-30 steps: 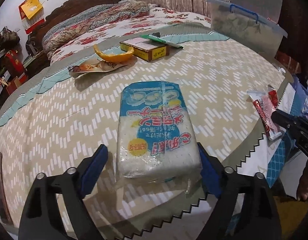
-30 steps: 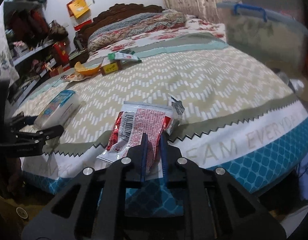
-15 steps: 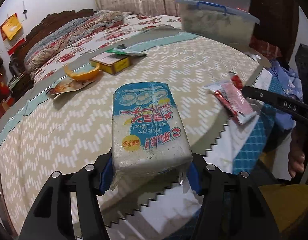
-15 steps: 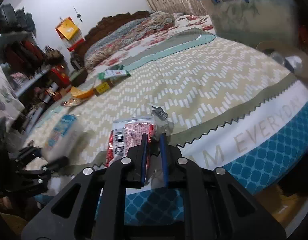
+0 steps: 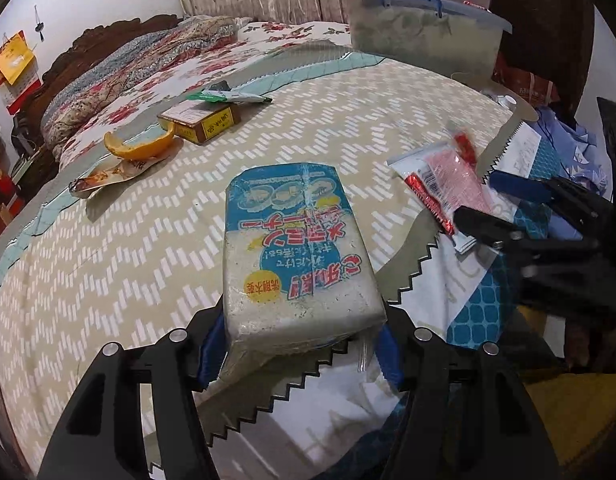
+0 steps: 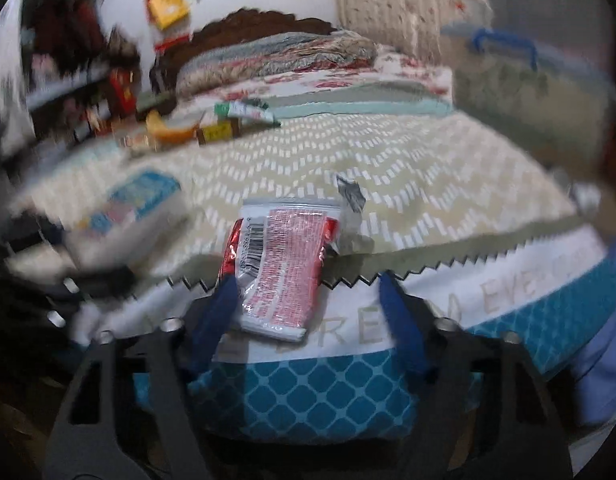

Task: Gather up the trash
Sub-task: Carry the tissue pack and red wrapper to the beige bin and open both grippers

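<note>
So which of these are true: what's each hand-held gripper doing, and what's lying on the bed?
1. The left hand-held gripper is shut on the blue-and-white plastic packet. True.
2. The right hand-held gripper clamps the red-and-white foil wrapper. False: its fingers stand apart on either side.
3. The curved orange peel lies near a small yellow-brown box on the zigzag bedspread. True.
4. The clear plastic storage tub has a red handle. False: it is blue.

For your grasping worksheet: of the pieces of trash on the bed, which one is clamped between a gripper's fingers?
The blue-and-white packet, squeezed in the left gripper. The red-and-white wrapper lies between the open right gripper's fingers; the orange peel lies untouched.
</note>
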